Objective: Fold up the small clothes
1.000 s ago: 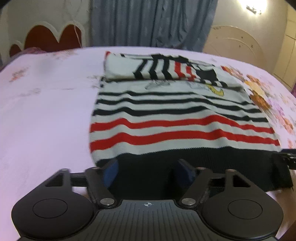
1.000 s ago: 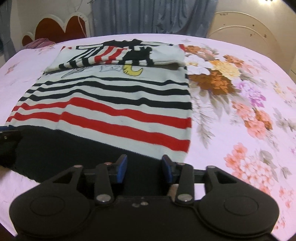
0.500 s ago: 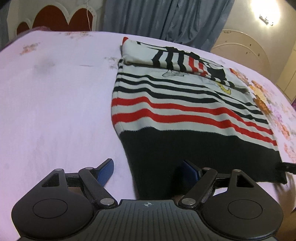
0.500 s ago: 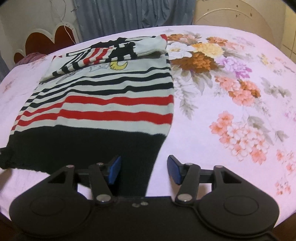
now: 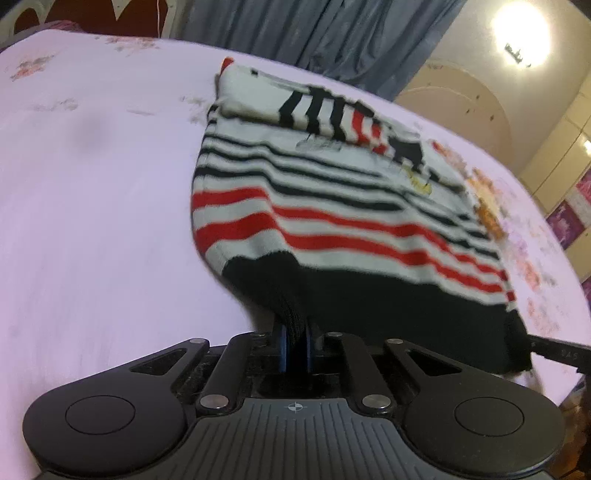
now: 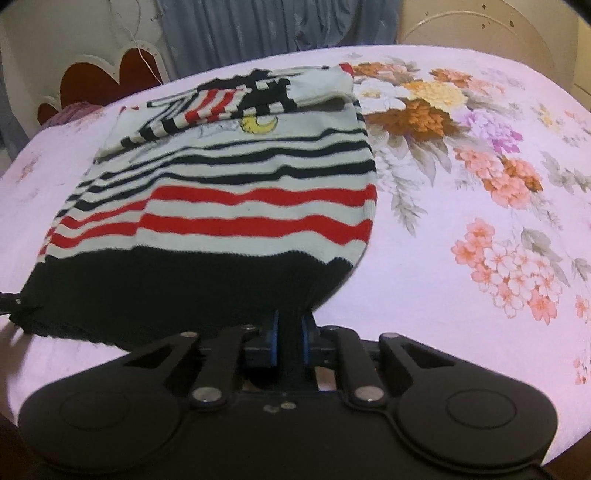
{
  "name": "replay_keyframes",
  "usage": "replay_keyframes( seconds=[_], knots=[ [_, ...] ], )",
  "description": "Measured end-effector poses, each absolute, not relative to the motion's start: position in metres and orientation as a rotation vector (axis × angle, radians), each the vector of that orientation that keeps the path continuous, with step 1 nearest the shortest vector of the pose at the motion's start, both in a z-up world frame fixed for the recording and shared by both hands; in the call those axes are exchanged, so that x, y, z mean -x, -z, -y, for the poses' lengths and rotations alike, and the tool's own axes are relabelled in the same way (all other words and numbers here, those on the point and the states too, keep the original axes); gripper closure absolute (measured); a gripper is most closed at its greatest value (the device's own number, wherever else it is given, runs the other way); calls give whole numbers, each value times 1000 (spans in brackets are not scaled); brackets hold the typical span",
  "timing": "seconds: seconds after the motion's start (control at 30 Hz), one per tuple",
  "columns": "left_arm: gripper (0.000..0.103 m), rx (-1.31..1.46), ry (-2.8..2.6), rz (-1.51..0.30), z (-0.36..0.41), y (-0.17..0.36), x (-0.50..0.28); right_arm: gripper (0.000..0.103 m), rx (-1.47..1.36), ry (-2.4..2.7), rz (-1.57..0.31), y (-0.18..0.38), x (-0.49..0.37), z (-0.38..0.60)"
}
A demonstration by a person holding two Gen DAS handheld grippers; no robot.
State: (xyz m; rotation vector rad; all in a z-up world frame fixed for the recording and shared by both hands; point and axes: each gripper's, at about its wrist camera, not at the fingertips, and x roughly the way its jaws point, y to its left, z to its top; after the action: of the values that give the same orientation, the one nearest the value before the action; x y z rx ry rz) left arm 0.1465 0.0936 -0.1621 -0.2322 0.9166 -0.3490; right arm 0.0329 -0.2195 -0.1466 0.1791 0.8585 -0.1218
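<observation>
Striped sweater (image 5: 332, 221) on the floral bed (image 6: 480, 184), near black hem pinched at left corner by left tool (image 5: 294, 345), right corner by right tool (image 6: 289, 341), sleeves folded far.

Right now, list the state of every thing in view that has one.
left gripper: shut on the sweater's black hem.
right gripper: shut on the same hem, at the other corner.
sweater: near end lifted off the bed, sleeves folded across the top.
curtain: drawn shut.
wall lamp: on.
</observation>
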Motion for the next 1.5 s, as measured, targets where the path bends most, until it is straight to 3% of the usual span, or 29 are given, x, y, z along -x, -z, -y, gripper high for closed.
replay_keyframes(
  seconds=[0.3, 0.77, 1.13, 1.5],
  knots=[
    [95, 257, 398, -739, -83, 110, -184, 93, -254, 53, -710, 97, -58, 231],
    [96, 335, 343, -632, -49, 78, -326, 93, -308, 38, -565, 46, -200, 284],
    [96, 337, 250, -664, -22, 98, -442, 93, -403, 52, -610, 61, -316, 325],
    [95, 327, 156, -813, -9, 140, -518, 90, -657, 82, -742, 116, -398, 369]
  ],
)
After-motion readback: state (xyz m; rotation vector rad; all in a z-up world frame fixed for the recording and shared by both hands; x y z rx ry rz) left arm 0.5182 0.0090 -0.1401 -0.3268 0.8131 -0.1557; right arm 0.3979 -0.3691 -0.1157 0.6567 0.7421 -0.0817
